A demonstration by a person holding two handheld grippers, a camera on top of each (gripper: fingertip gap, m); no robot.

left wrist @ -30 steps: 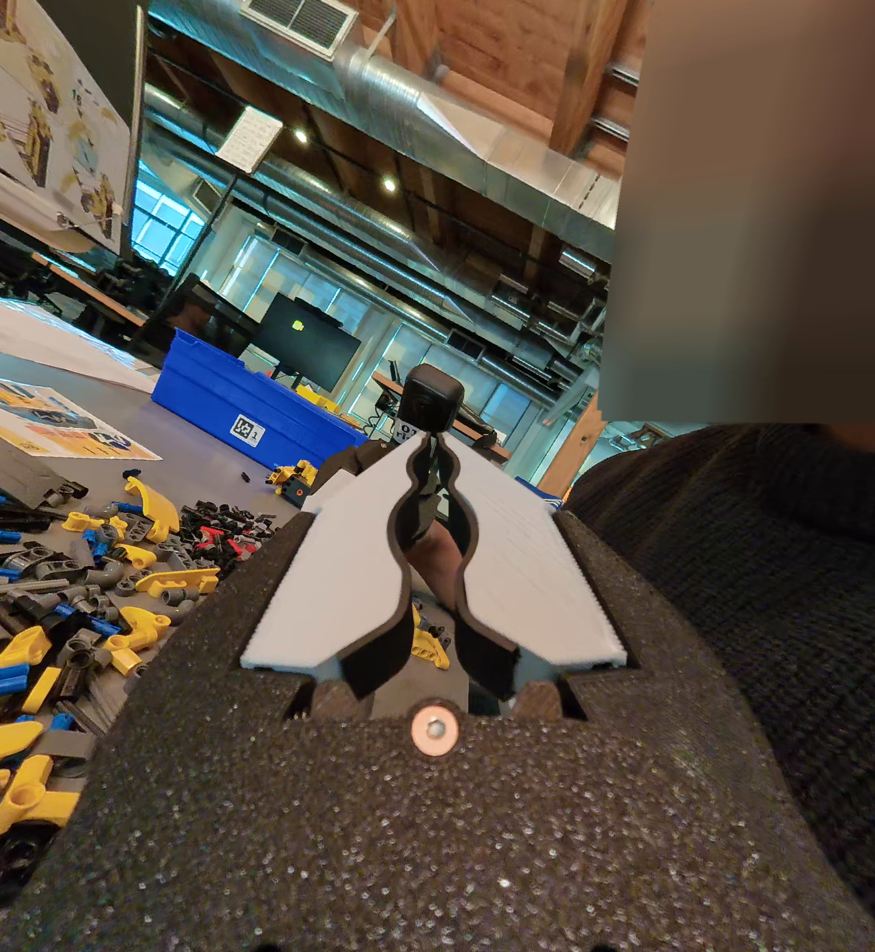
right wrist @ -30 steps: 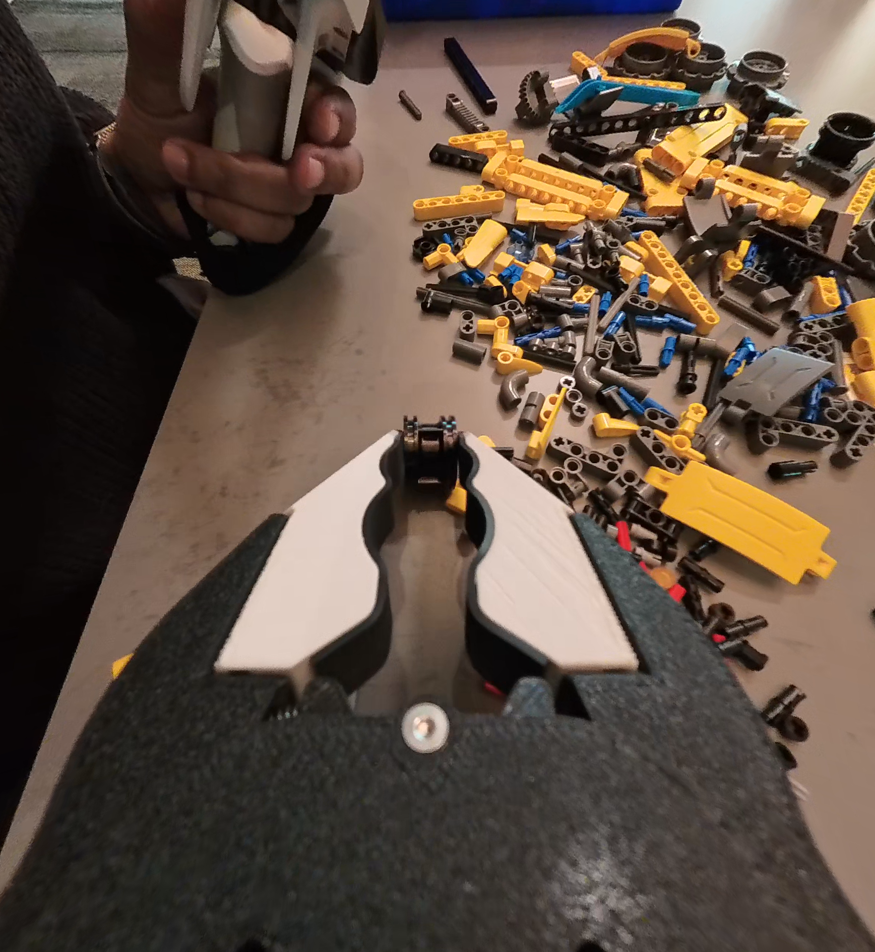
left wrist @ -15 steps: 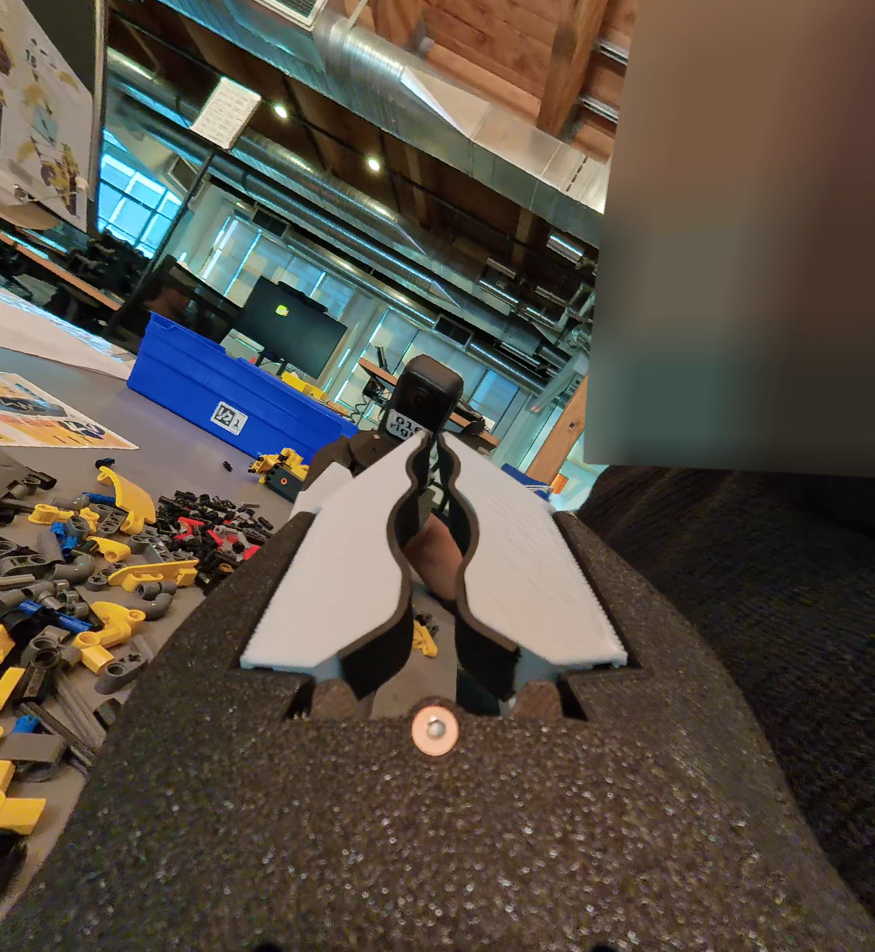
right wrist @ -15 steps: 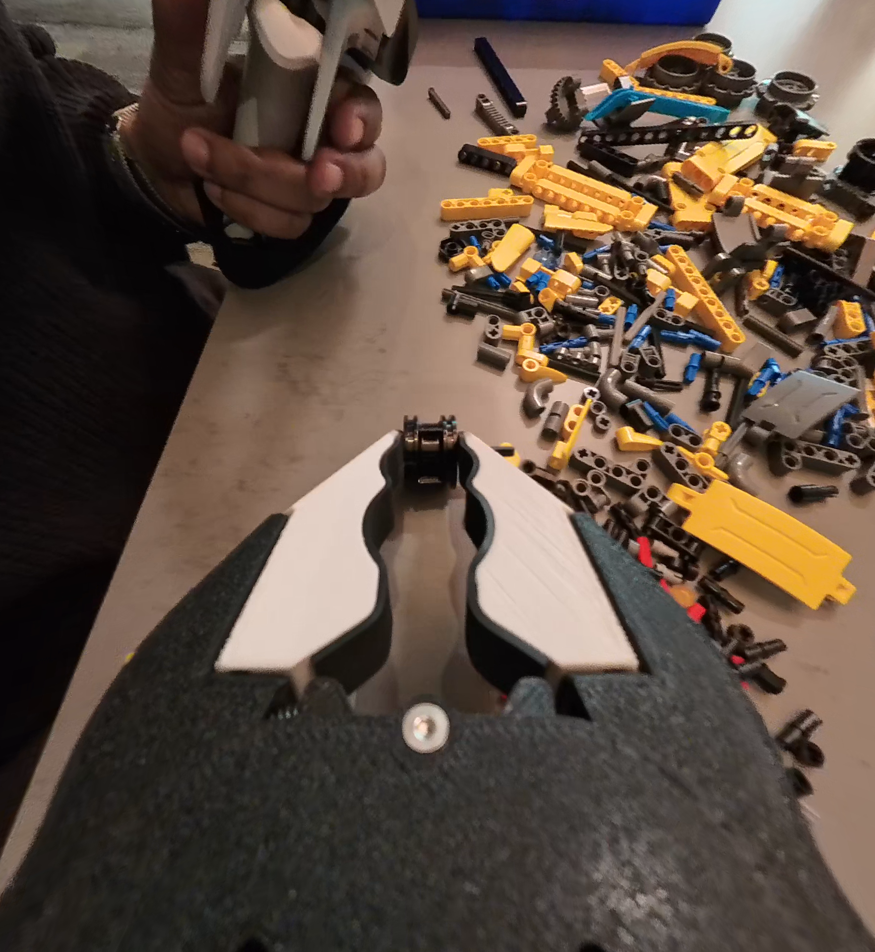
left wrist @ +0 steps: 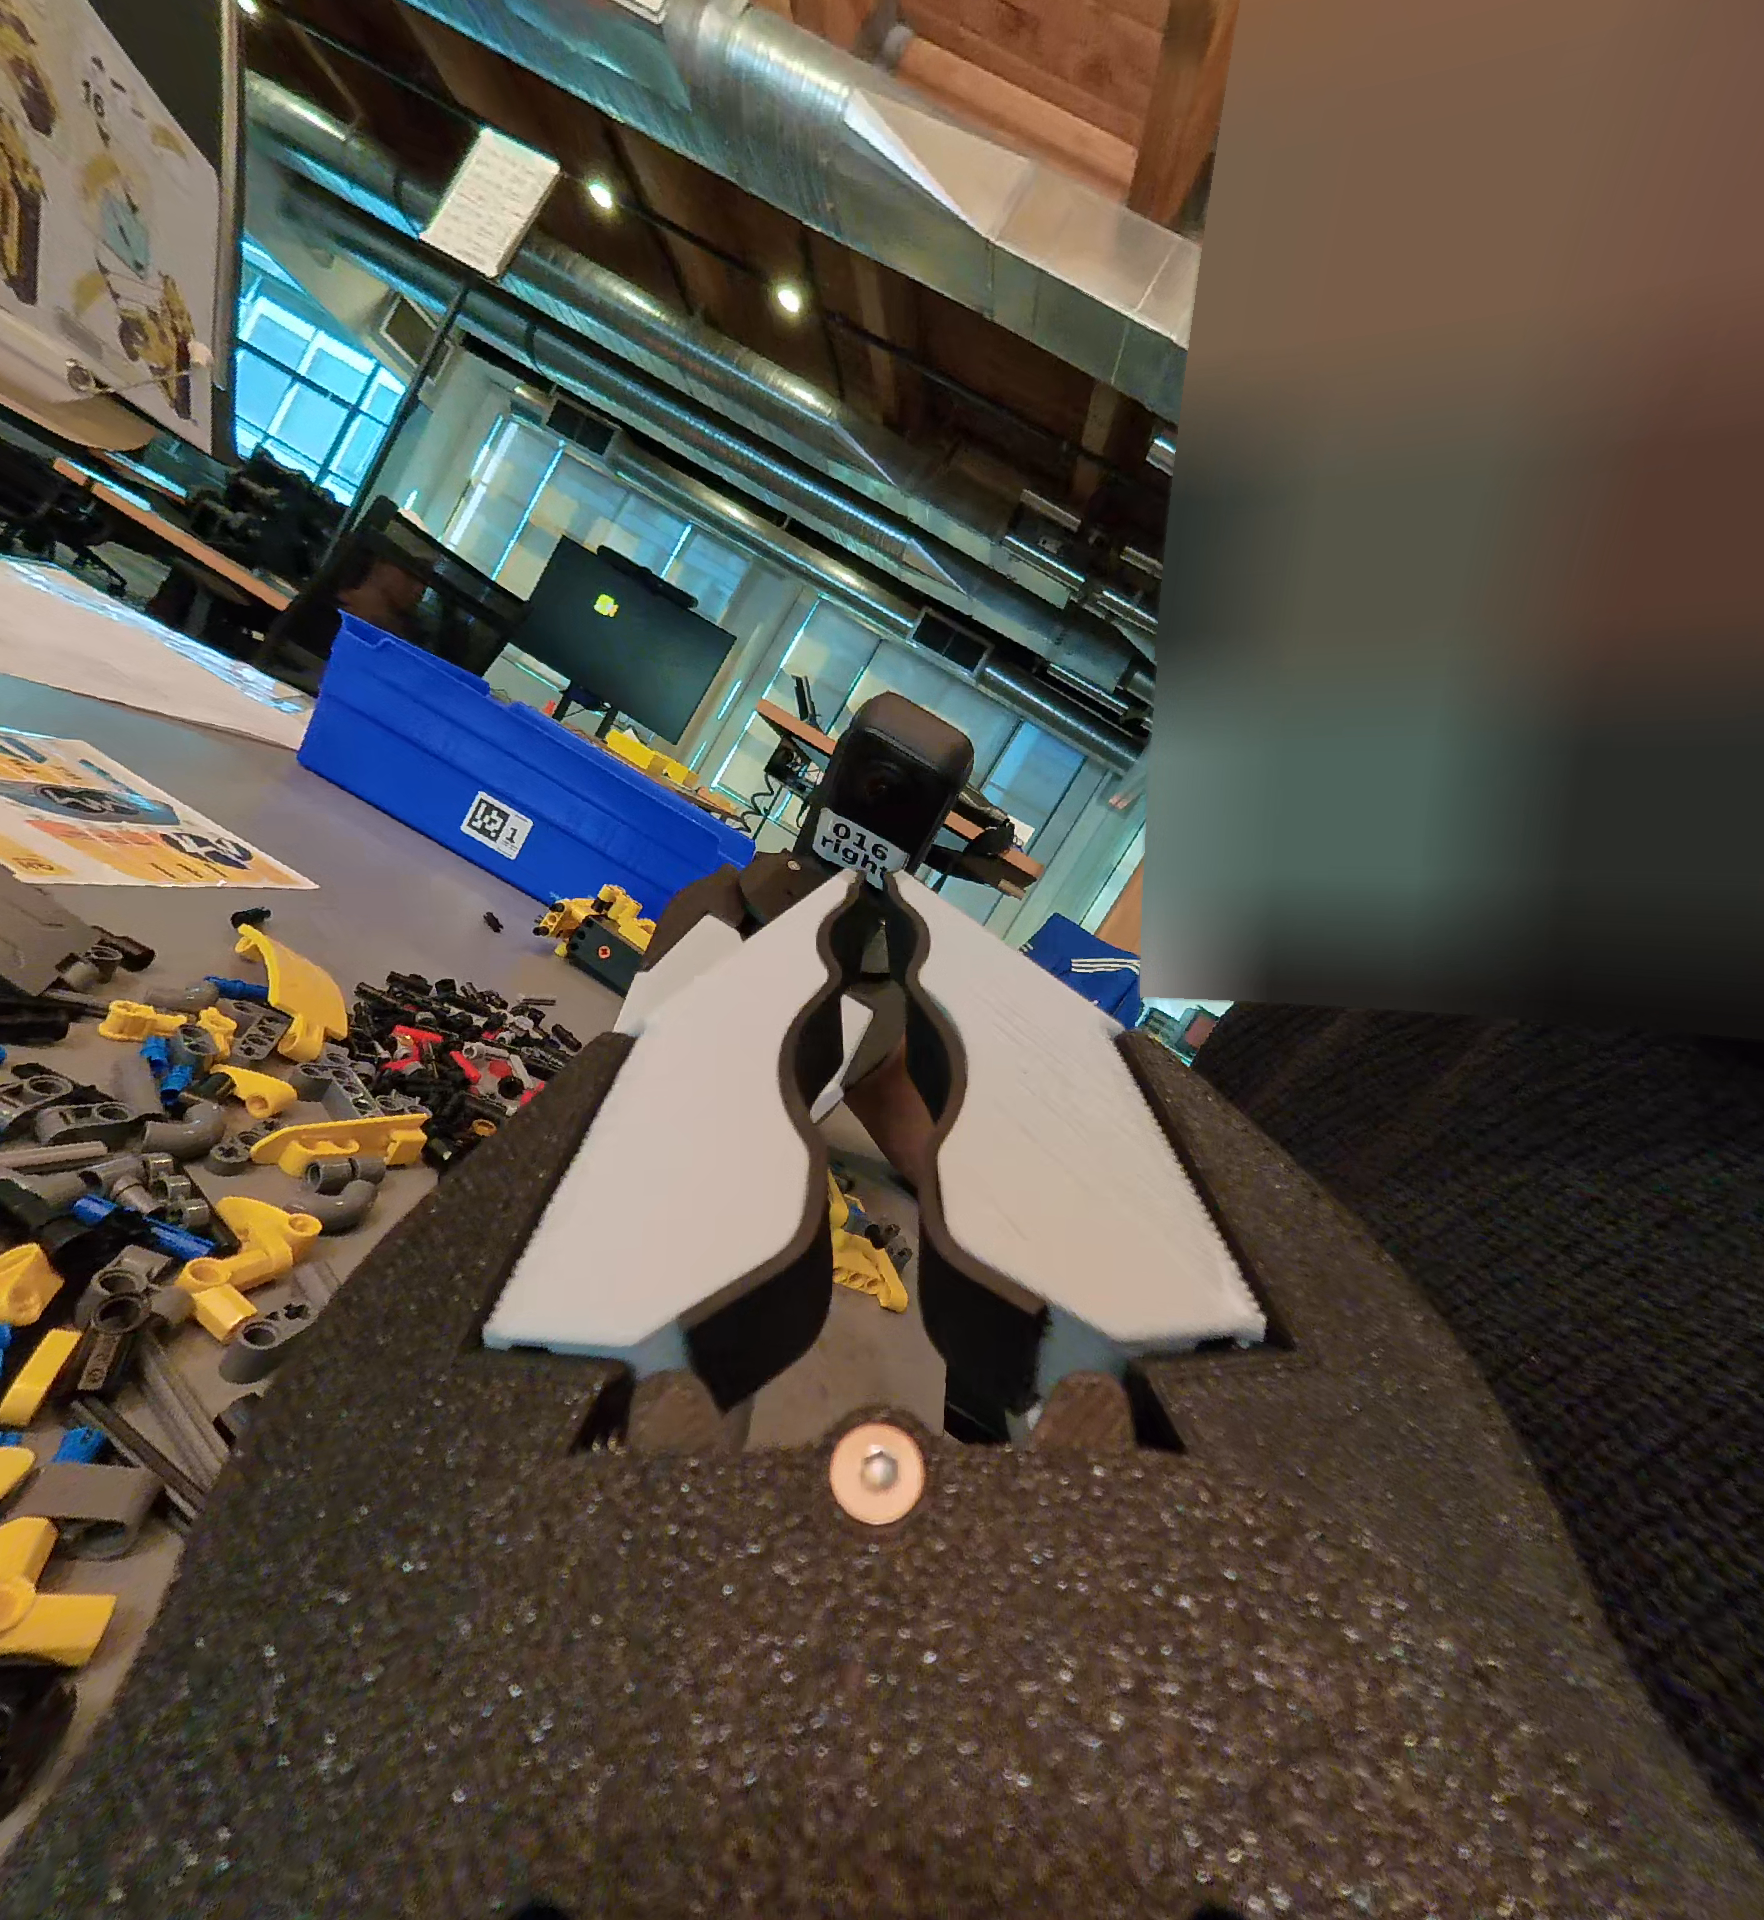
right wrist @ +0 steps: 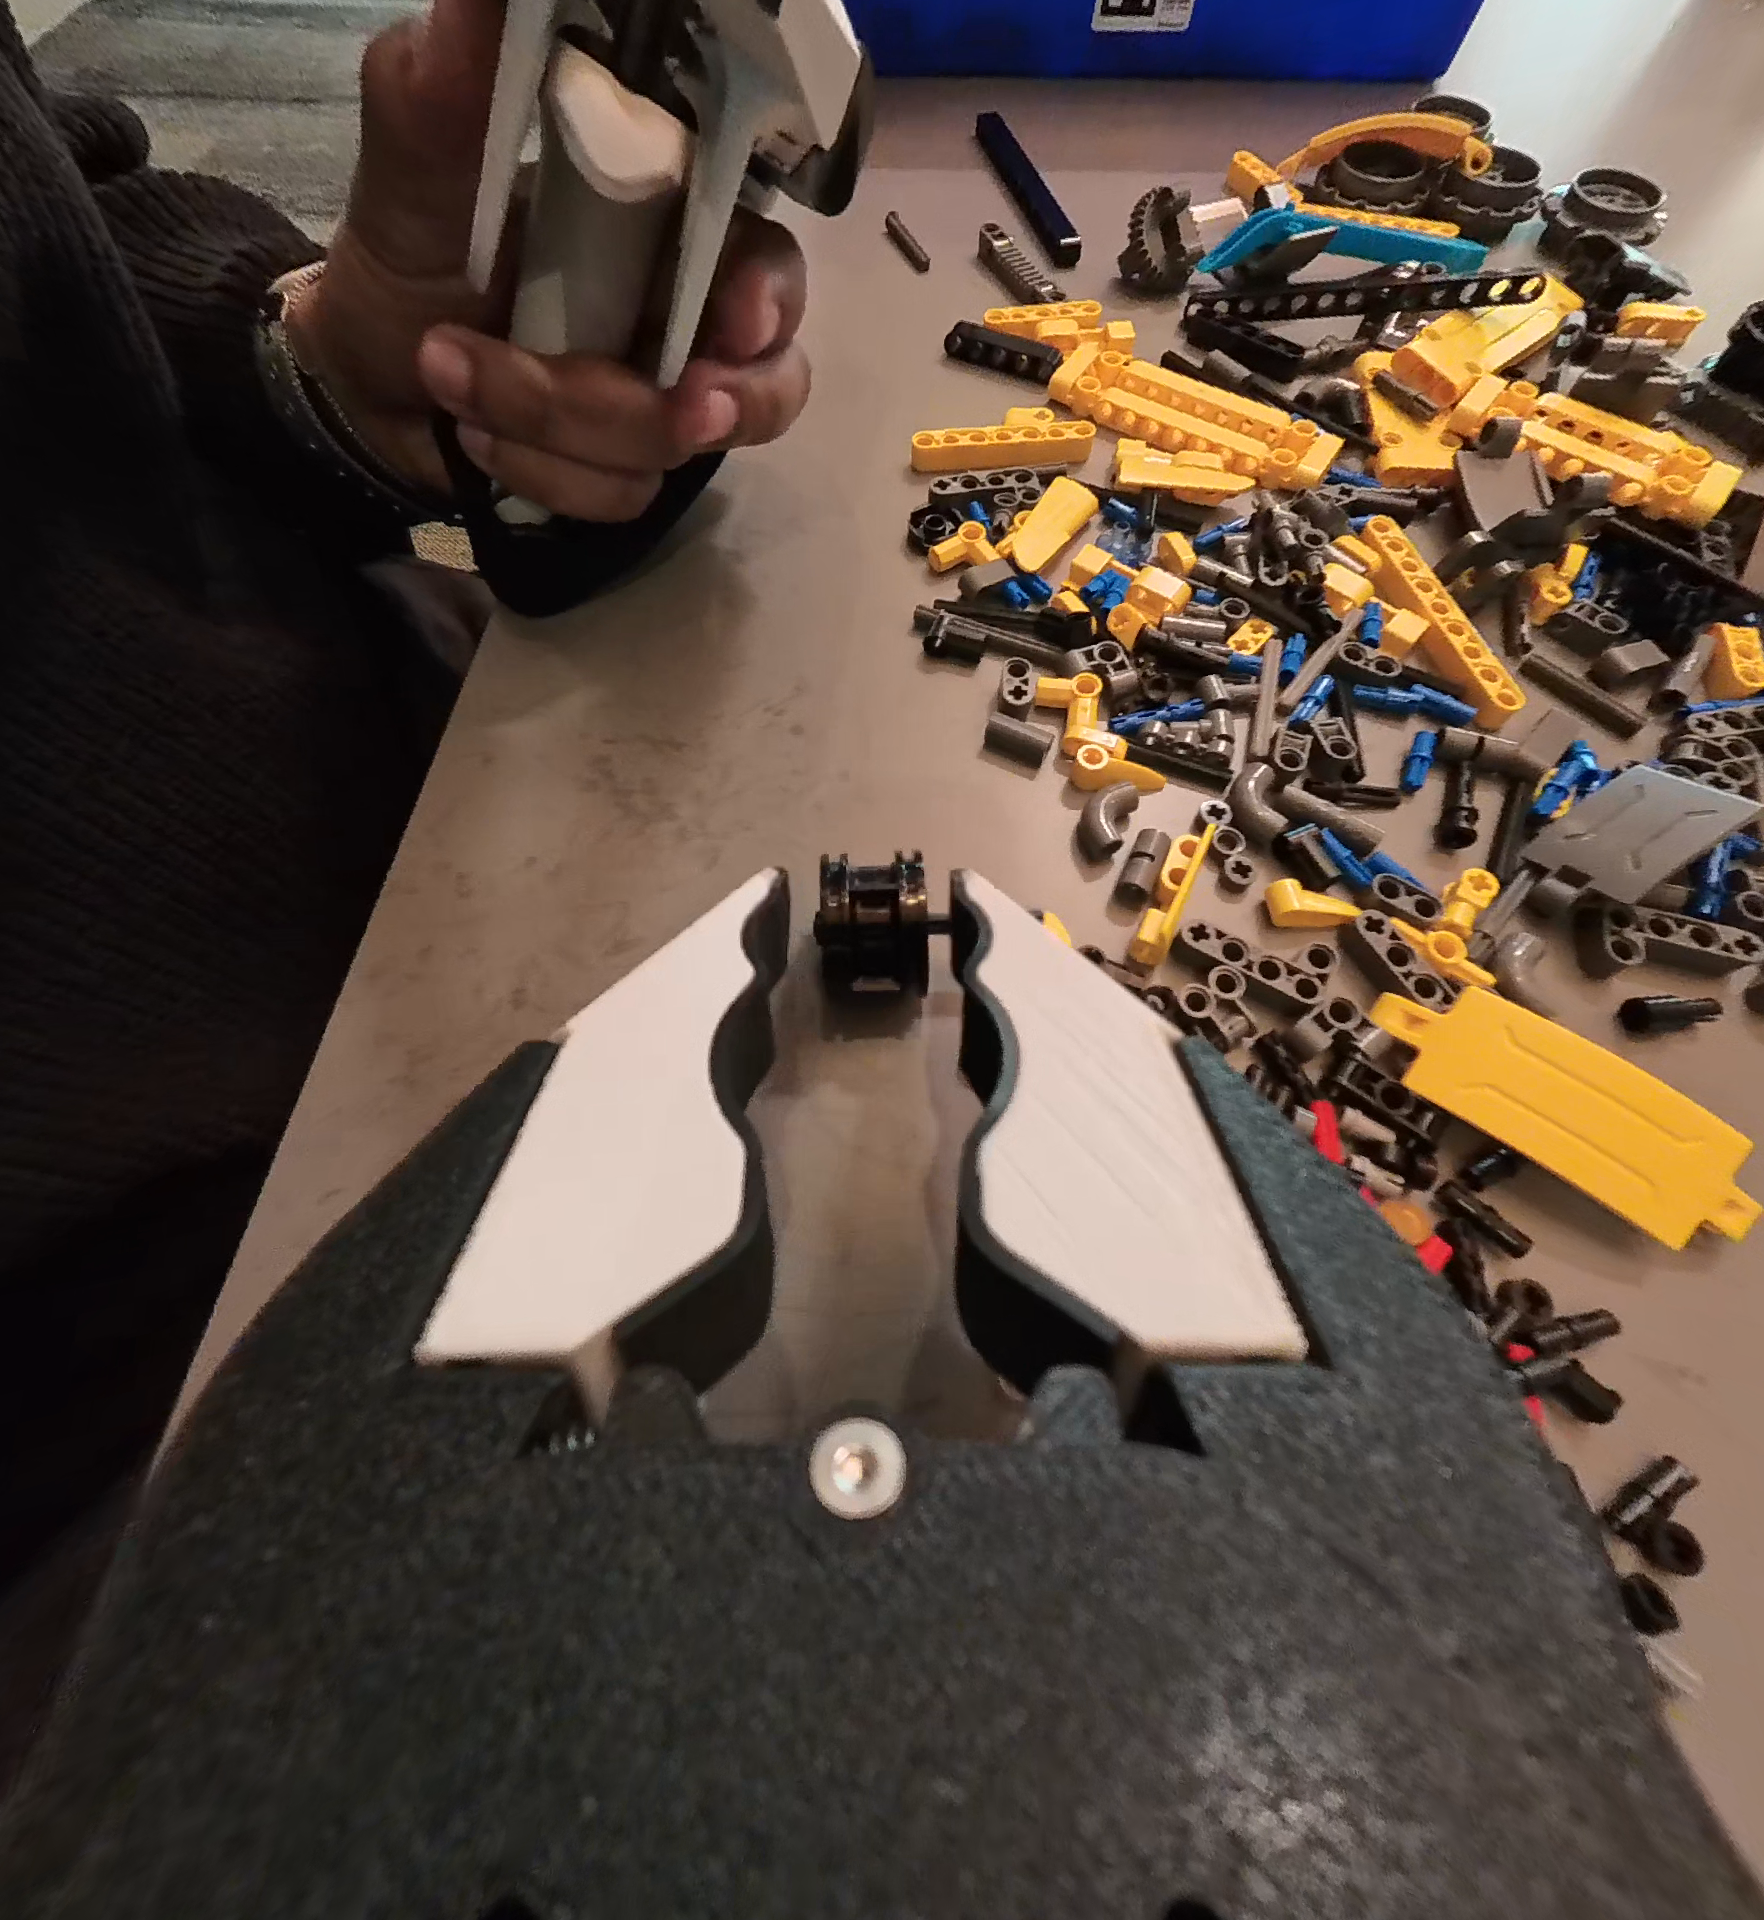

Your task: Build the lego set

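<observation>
The fingers point(right wrist: 649, 1122) are white with black inner edges, set in a speckled black body, and a small black piece point(right wrist: 870, 920) sits between them. Yellow, grey, blue and black bricks point(right wrist: 1377, 644) cover the grey desk point(right wrist: 649, 727), beside a blue bin point(left wrist: 504, 769).

Matt, lightly mottled grey table point(right wrist: 649, 727) under glossy plastic building pieces point(right wrist: 1377, 623). Rough, speckled black foam on the right gripper point(right wrist: 867, 914), smooth white plastic on its fingers point(right wrist: 649, 1122). Dark knitted sleeve point(right wrist: 78, 623).

An open workshop or lab: exposed metal ducts point(left wrist: 857, 135) ran under wooden beams, with tall windows point(left wrist: 587, 499), a monitor point(left wrist: 620, 649), and a counter point(right wrist: 649, 748) strewn with building-toy pieces point(right wrist: 1377, 582).
</observation>
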